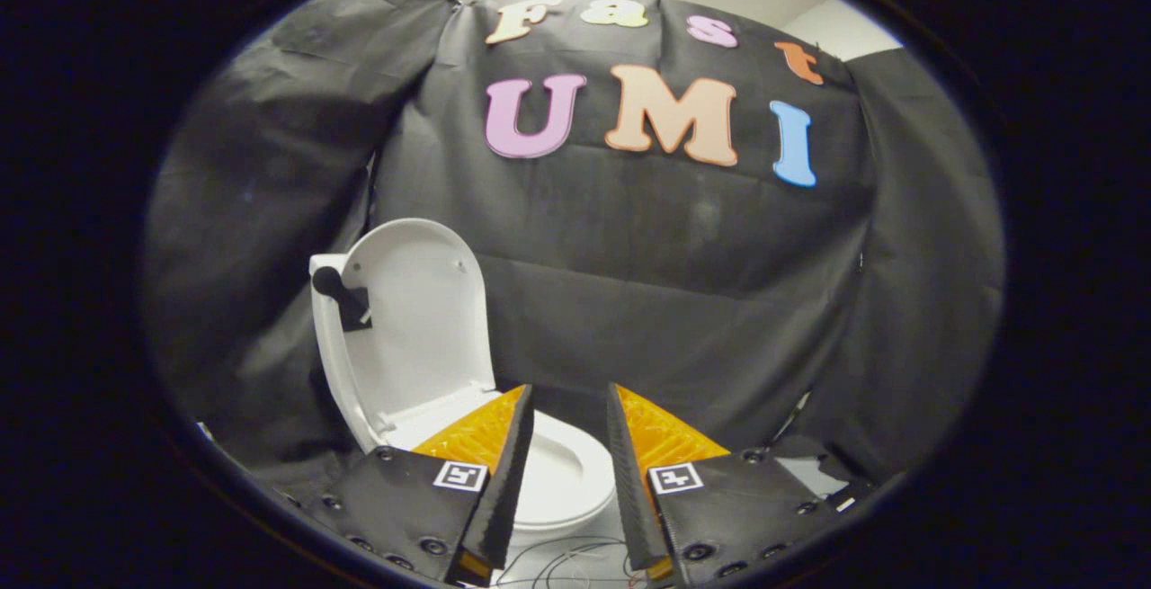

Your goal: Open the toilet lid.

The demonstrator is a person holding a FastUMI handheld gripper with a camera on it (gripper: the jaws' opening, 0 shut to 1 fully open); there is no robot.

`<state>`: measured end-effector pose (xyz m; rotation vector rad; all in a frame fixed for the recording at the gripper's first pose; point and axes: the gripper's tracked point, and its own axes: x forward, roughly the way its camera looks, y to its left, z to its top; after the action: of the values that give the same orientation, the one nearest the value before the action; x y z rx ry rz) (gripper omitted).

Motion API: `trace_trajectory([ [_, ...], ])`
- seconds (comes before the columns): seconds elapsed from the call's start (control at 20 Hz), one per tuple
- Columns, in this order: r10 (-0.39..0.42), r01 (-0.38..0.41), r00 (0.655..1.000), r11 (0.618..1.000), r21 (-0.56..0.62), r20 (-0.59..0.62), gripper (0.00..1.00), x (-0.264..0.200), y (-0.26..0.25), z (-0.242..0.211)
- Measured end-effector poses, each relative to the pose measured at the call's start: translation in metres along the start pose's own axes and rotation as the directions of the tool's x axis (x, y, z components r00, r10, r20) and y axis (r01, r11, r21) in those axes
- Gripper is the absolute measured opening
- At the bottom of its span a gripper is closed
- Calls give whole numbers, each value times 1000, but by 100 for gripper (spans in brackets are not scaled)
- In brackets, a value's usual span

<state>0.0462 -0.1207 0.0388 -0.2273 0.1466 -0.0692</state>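
Observation:
A white toilet stands ahead and to the left of my fingers. Its lid (423, 319) is raised upright and leans back against the tank, inner face showing. The white seat (562, 472) lies flat over the bowl, partly behind my left finger (508, 472) and showing in the gap between the fingers. A black knob on a small black mount (337, 292) sits at the lid's left edge. My gripper (568, 405) is open, with nothing between its fingers, and it hangs above the seat without touching the toilet.
Black cloth forms the booth wall behind and around the toilet. Thin wires (566, 562) lie on the floor below the fingers. A pale patch of floor (814, 477) shows at the right beyond the right finger.

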Motion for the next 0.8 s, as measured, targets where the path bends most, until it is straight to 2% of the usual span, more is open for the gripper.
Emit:
trace_trajectory([
  [0.4,-46,52,991,997,49,-123,51,-15,-26,-36],
  [0.5,4,7,994,996,93,-112,51,-26,-17,-34],
  [0.8,-7,12,999,992,125,-45,51,-53,-23,-18],
])
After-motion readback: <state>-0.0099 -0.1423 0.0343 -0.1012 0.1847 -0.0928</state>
